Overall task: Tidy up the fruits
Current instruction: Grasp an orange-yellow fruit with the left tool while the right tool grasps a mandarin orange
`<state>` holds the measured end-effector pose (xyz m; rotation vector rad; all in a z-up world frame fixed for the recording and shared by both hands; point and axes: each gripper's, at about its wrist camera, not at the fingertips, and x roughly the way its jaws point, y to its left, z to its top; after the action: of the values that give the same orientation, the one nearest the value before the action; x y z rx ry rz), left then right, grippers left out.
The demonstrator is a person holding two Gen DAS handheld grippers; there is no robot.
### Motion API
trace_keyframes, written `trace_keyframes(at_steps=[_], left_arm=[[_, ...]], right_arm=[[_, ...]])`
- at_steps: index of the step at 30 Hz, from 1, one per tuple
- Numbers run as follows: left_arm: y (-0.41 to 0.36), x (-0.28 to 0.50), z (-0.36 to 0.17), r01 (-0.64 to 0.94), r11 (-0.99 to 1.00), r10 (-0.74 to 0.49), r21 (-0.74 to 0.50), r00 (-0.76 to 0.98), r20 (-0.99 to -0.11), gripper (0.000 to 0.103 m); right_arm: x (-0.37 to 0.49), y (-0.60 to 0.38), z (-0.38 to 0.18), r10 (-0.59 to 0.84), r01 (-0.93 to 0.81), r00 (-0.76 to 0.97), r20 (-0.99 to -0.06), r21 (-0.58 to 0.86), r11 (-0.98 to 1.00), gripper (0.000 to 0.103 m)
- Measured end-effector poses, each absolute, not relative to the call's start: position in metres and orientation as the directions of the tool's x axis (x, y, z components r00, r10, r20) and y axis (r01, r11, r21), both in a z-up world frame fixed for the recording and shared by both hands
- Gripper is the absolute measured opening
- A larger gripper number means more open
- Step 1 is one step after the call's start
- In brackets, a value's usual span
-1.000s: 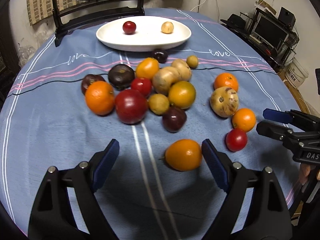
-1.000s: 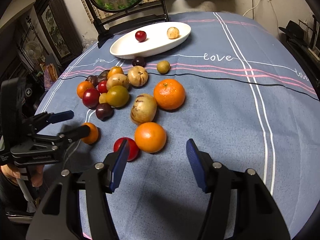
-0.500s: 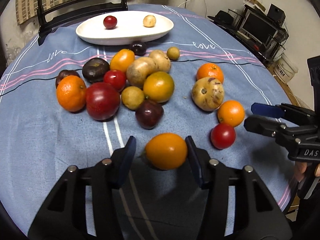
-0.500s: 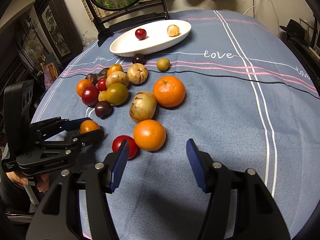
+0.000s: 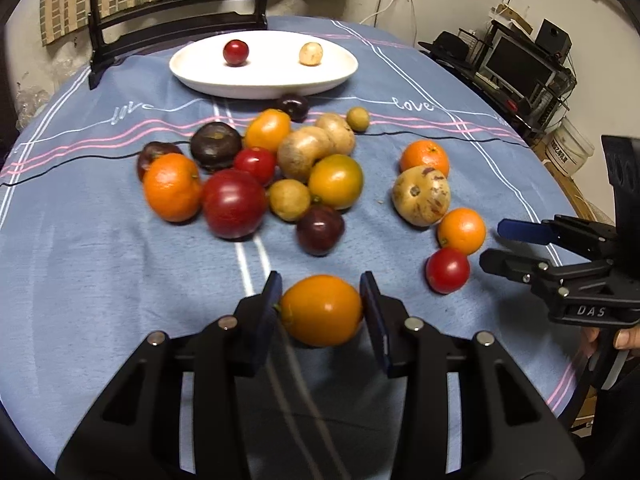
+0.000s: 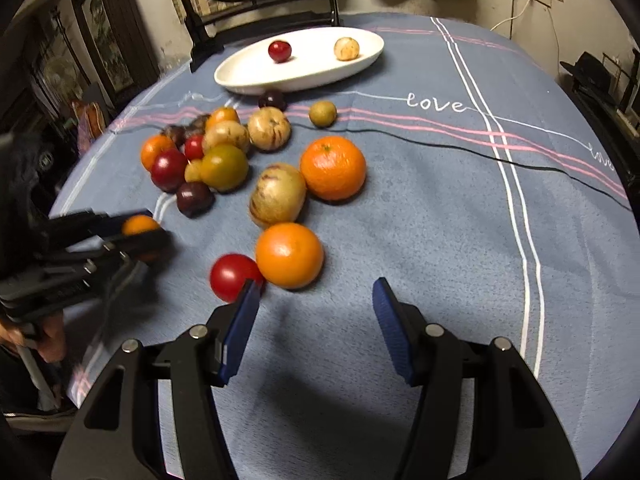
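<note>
1. Blue cloth with white and pink stripes and the word "love" (image 5: 412, 104) covers the round table (image 5: 80, 260); fruit lies loose across the middle of both views.
2. Left gripper (image 5: 321, 312), black with blue pads, sits at lower centre of the left wrist view. Its jaws are closing, and both pads touch the sides of an oval orange-yellow fruit (image 5: 321, 310) held between them. In the right wrist view the same fruit (image 6: 138, 226) shows at the left edge, pinched in the blurred jaws.
3. Right gripper (image 6: 316, 320) fills the lower centre of its own view, jaws held apart with only bare cloth between them. A small red round fruit (image 6: 230, 276) lies just beside its left pad; whether they touch is unclear.
4. Round orange citrus (image 6: 289, 255) sits against that red fruit, above the gap between the pads.
5. Speckled tan oval fruit (image 6: 277, 194) lies above it, next to a larger orange citrus (image 6: 333, 168).
6. Main cluster, centre left in the left wrist view: a big dark red round fruit (image 5: 234, 204), an orange citrus (image 5: 172, 188), a dark purple plum-like fruit (image 5: 320, 229), and a greenish-orange round fruit (image 5: 335, 181), all packed close.
7. White oval plate (image 5: 260, 80), upper centre, holds a small red fruit (image 5: 236, 52) and a small pale beige fruit (image 5: 311, 54), well apart.
8. Part of a hand (image 5: 628, 336) shows at the right edge, under the right gripper's handle.
</note>
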<state>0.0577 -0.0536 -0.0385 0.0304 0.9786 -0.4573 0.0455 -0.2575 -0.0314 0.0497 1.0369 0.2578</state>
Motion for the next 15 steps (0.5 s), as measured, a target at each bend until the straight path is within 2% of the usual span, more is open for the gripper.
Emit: trace_keyframes(at_steps=[4,9,15], left_arm=[[-0.043,0.059,-0.04,0.364,0.914,-0.349,-0.182,0.471,-0.81,0.04],[-0.035,0.058,-0.041,0.354,0.917,-0.347,-0.187,0.469,-0.812,0.04],[-0.033,0.058,-0.041,0.35,0.917,-0.347,-0.19,0.471,-0.811,0.04]], right_arm=[[0.046,-0.256,-0.033,0.232,-0.186,0.486,-0.842,0.159,0.969,0.06],[0.049,-0.244,-0.039,0.164,-0.215,0.462,-0.871,0.07,0.974,0.06],[0.057,-0.233,-0.044,0.148,-0.246,0.463,-0.874,0.034,0.969,0.06]])
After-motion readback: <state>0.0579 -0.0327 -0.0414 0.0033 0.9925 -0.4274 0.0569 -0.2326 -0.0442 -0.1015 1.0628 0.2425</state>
